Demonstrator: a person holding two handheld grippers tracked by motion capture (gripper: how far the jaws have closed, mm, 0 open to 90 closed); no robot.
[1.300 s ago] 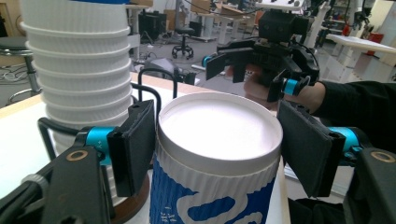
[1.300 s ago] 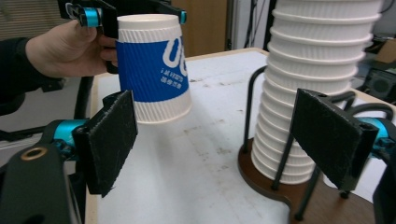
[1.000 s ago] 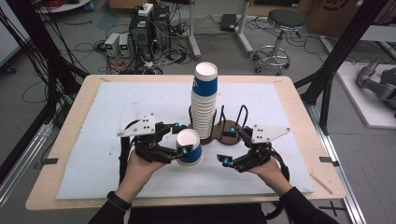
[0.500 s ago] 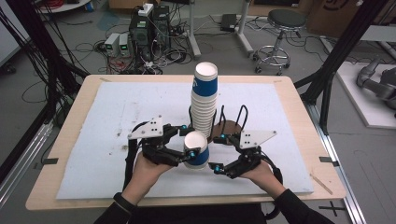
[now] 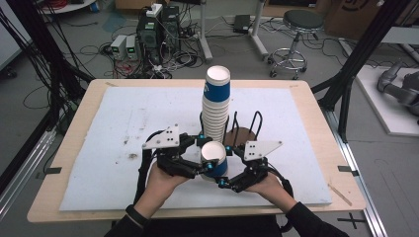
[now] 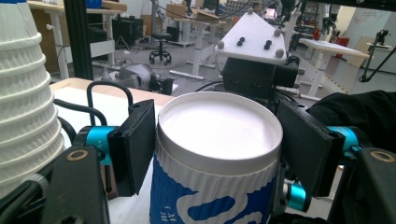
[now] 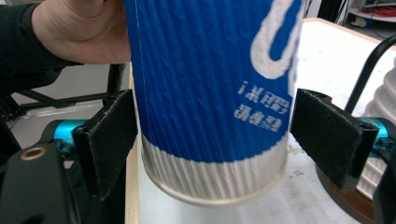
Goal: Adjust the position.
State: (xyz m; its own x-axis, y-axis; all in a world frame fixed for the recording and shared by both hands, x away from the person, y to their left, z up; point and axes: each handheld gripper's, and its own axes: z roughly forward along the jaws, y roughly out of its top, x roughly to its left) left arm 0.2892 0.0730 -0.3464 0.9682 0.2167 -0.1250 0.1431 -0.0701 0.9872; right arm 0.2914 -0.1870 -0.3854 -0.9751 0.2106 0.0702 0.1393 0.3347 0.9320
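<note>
Cup stack (image 5: pixel 216 106) close behind claws

Over the last second, the right gripper (image 5: pixel 225 181) moves in from the right side of the table toward the blue ribbed paper cup with a white base (image 5: pixel 214 159). It sits lower and closer to the person than before, just below and right of the cup. Seen from the right gripper view, its two black jaws now stand either side of the cup's lower wall (image 7: pixel 210 93), the left jaw at the cup's side and the right one a little clear of it. The left gripper (image 5: pixel 205 157) and the cup it grips shift slightly rightward and toward the person.
</note>
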